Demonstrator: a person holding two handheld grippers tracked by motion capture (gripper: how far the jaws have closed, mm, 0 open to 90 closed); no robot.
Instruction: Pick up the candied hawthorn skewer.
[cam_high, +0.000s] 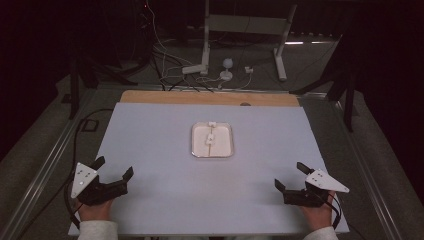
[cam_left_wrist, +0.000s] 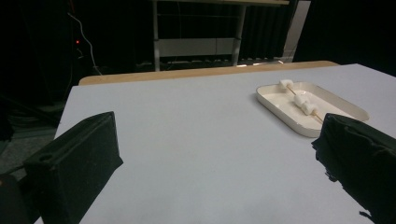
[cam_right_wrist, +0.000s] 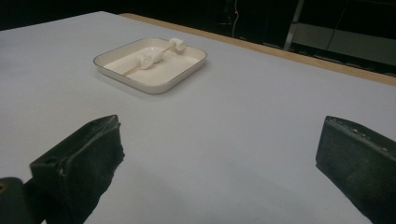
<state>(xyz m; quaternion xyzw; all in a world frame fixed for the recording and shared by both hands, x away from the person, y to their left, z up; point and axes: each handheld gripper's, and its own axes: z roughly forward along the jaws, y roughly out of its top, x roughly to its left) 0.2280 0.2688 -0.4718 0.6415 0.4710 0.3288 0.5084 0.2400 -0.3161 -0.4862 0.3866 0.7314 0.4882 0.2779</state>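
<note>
White tray is sitting mid-table on the pale sheet, well apart from both grippers. In it a skewer is lying lengthwise, carrying white marshmallows bunched near its middle, with one more at the far end touching the tray's far rim. Left gripper is resting at the near left corner, held by the person's hand, jaws standing wide apart with nothing between them; in the left gripper view the tray is lying ahead to the right, beyond the right jaw. Right gripper is sitting at the near right corner, jaws likewise spread wide and empty; in the right gripper view the tray is showing ahead to the left. Wooden tabletop edge is showing beyond the sheet.
</note>
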